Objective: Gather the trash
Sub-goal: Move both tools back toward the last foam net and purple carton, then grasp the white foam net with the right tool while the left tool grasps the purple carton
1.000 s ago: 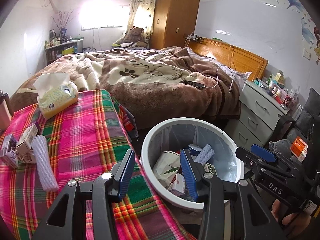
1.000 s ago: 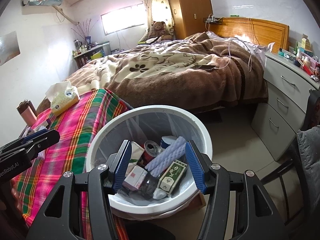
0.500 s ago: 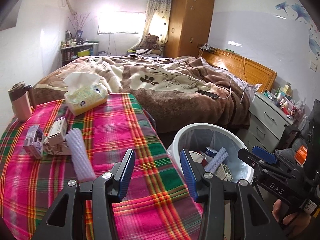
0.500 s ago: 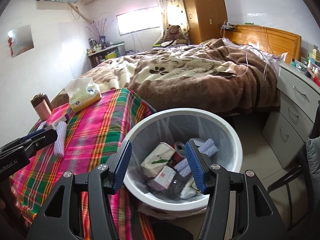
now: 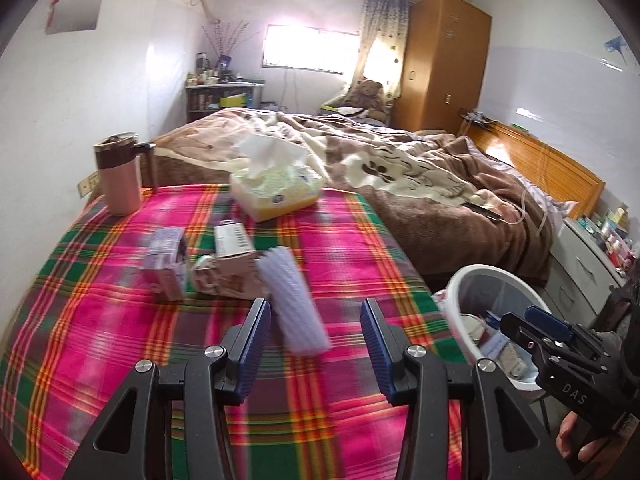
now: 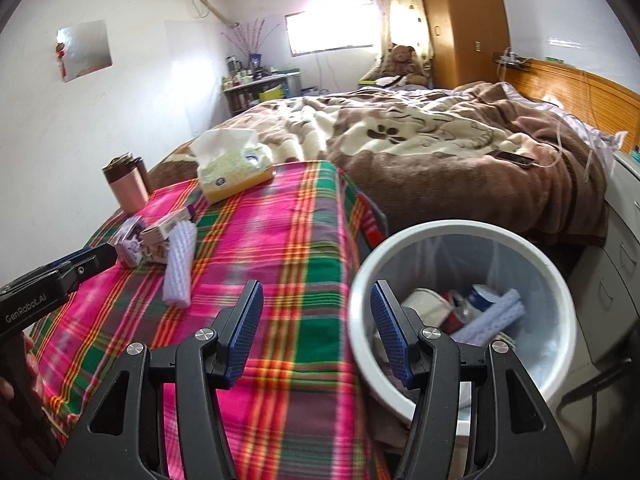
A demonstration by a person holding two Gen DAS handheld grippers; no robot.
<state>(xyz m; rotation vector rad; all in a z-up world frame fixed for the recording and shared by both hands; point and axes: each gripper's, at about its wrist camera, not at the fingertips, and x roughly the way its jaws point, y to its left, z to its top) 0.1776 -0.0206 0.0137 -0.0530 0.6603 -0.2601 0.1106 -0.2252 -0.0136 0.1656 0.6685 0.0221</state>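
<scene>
A foam sleeve point(image 5: 294, 300) is being shown lying on the plaid cloth point(image 5: 120, 320), just beyond the left gripper point(image 5: 316, 344), whose fingers are being held spread with nothing between them. Two small boxes point(image 5: 200, 256) are being kept beside the sleeve, with a tissue box point(image 5: 276, 190) and a mug point(image 5: 120, 178) farther back. The right gripper point(image 6: 316, 332) is likewise being held spread and empty, near the bin point(image 6: 560, 280), where trash is being contained, including another foam piece point(image 6: 496, 316).

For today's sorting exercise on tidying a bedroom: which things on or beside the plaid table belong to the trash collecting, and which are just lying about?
Belong to the job:
- white foam sleeve
- small purple box
- white carton
- trash bin

Just lying about:
- tissue box
- pink mug
- bed blanket
</scene>
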